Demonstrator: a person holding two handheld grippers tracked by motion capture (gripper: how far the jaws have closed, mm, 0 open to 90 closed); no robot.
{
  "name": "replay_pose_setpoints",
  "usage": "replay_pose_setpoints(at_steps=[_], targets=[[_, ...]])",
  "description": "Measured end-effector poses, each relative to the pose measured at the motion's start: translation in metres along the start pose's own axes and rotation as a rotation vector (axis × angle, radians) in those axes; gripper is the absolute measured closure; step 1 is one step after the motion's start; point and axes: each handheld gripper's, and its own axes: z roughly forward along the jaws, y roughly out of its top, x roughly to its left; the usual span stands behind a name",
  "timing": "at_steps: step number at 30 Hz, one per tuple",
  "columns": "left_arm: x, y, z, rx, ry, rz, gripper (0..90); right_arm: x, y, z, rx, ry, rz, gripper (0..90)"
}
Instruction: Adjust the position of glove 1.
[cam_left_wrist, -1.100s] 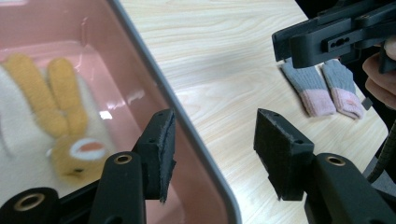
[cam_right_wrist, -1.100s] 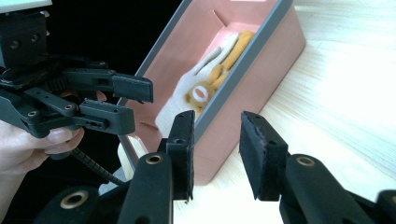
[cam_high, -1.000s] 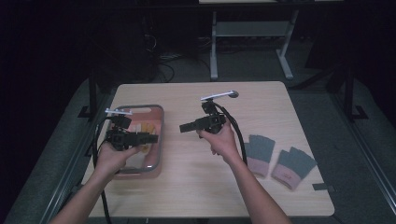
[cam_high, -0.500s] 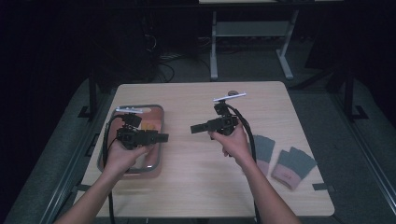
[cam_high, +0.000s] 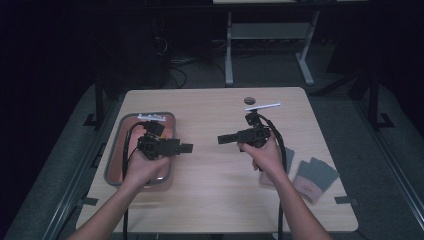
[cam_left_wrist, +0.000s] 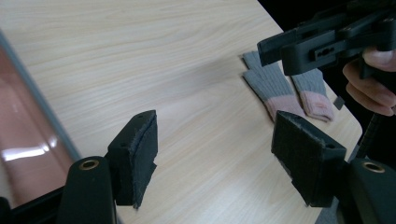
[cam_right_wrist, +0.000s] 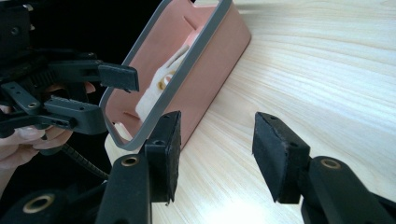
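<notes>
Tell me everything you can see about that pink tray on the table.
The pink tray is a rounded rectangular bin with a grey rim and smooth, glossy walls that look like plastic. It rests flat on the wooden table near its left edge, long side running away from the person. The right gripper view shows something white and cream lying inside, too unclear to name. The left gripper hangs above its right rim, jaws open, pointing towards the table's middle, not visibly touching it.

pink grey-rimmed tray (cam_high: 116, 165) at table's left, grey-pink gloves (cam_high: 315, 176) flat at right
</notes>
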Motion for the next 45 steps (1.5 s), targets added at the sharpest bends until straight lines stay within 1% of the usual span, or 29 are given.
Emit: replay_pose_setpoints(at_steps=[4, 5, 6, 7, 9, 11, 15, 16, 19, 21, 23, 24, 26, 28, 29, 30, 32, 33, 36, 39, 40, 43, 44, 45], targets=[[-0.007, 0.002, 0.006, 0.002, -0.010, 0.010, 31.5, -0.005, -0.005, -0.009, -0.008, -0.013, 0.001, 50.7], [-0.007, 0.002, 0.006, 0.002, -0.010, 0.010, 31.4, -0.005, -0.005, -0.009, -0.008, -0.013, 0.001, 50.7], [-0.011, 0.002, 0.011, 0.003, -0.024, 0.011, 31.0, -0.008, -0.008, -0.015, -0.007, -0.024, 0.003, 49.8], [-0.013, 0.002, 0.013, 0.008, -0.032, 0.011, 30.4, -0.009, -0.009, -0.017, -0.008, -0.027, -0.002, 49.7], [-0.019, 0.002, 0.019, 0.020, -0.047, 0.024, 30.1, -0.011, -0.011, -0.023, -0.014, -0.034, 0.002, 49.6], [-0.023, 0.002, 0.023, 0.022, -0.054, 0.027, 29.9, -0.014, -0.014, -0.029, -0.020, -0.041, 0.000, 49.1], [-0.031, 0.003, 0.031, 0.028, -0.072, 0.033, 29.9, -0.021, -0.021, -0.037, -0.025, -0.055, 0.013, 49.0], [-0.032, 0.003, 0.033, 0.029, -0.074, 0.042, 29.8, -0.023, -0.024, -0.040, -0.025, -0.061, 0.013, 48.9], [-0.038, 0.003, 0.038, 0.031, -0.083, 0.048, 29.5, -0.028, -0.029, -0.046, -0.033, -0.065, 0.024, 48.7], [-0.040, 0.003, 0.040, 0.030, -0.089, 0.051, 29.6, -0.029, -0.030, -0.048, -0.033, -0.069, 0.024, 48.4], [-0.046, 0.003, 0.046, 0.035, -0.101, 0.059, 29.6, -0.033, -0.035, -0.054, -0.030, -0.080, 0.032, 48.4], [-0.047, 0.003, 0.048, 0.036, -0.105, 0.061, 29.6, -0.034, -0.037, -0.056, -0.028, -0.087, 0.028, 48.4], [-0.051, 0.003, 0.051, 0.038, -0.108, 0.070, 29.5, -0.037, -0.040, -0.060, -0.031, -0.095, 0.034, 48.4], [-0.054, 0.003, 0.054, 0.040, -0.100, 0.079, 28.4, -0.040, -0.043, -0.064, -0.029, -0.110, 0.036, 48.3], [-0.056, 0.003, 0.056, 0.042, -0.101, 0.088, 28.2, -0.041, -0.044, -0.067, -0.032, -0.108, 0.042, 48.4], [-0.058, 0.003, 0.057, 0.040, -0.103, 0.090, 28.1, -0.042, -0.045, -0.069, -0.042, -0.108, 0.044, 48.4], [-0.060, 0.003, 0.059, 0.037, -0.107, 0.091, 27.9, -0.043, -0.046, -0.071, -0.041, -0.114, 0.044, 48.4], [-0.062, 0.003, 0.062, 0.037, -0.110, 0.098, 27.9, -0.045, -0.049, -0.075, -0.038, -0.127, 0.043, 48.3], [-0.067, 0.003, 0.067, 0.038, -0.118, 0.107, 27.9, -0.048, -0.053, -0.081, -0.033, -0.148, 0.037, 48.2], [-0.072, 0.002, 0.074, 0.040, -0.131, 0.115, 27.7, -0.053, -0.059, -0.088, -0.044, -0.158, 0.048, 48.0], [-0.074, 0.001, 0.077, 0.042, -0.132, 0.118, 27.5, -0.055, -0.062, -0.091, -0.039, -0.163, 0.051, 47.8], [-0.077, 0.000, 0.083, 0.046, -0.142, 0.122, 27.5, -0.061, -0.069, -0.098, -0.042, -0.179, 0.058, 48.2], [-0.077, 0.000, 0.083, 0.046, -0.142, 0.122, 27.5, -0.063, -0.071, -0.100, -0.046, -0.186, 0.059, 48.2], [-0.079, 0.000, 0.088, 0.052, -0.147, 0.125, 27.3, -0.064, -0.073, -0.102, -0.044, -0.192, 0.061, 48.2]])
